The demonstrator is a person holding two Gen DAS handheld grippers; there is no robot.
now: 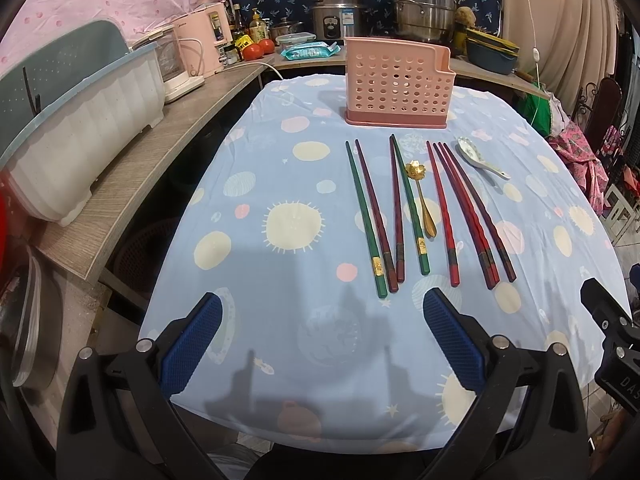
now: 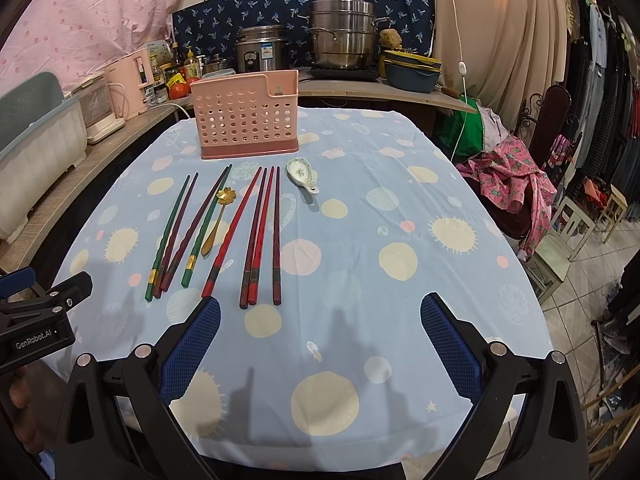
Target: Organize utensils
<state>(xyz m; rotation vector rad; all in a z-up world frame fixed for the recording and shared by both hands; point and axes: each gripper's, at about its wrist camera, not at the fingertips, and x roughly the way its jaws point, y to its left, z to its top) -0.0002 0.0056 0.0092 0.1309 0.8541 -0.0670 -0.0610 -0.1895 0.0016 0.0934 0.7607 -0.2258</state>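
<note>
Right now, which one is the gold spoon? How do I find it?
Find the pink holder on the blue tablecloth. Among the chopsticks in front of it lies the gold spoon, the only shiny metal piece, with a flower-shaped bowl.

Table w/ blue dotted cloth (image 1: pixel 280 184), pink holder (image 1: pixel 396 84), chopsticks (image 1: pixel 400 208), gold spoon (image 1: pixel 422 204), ceramic spoon (image 1: pixel 480 158).
</note>
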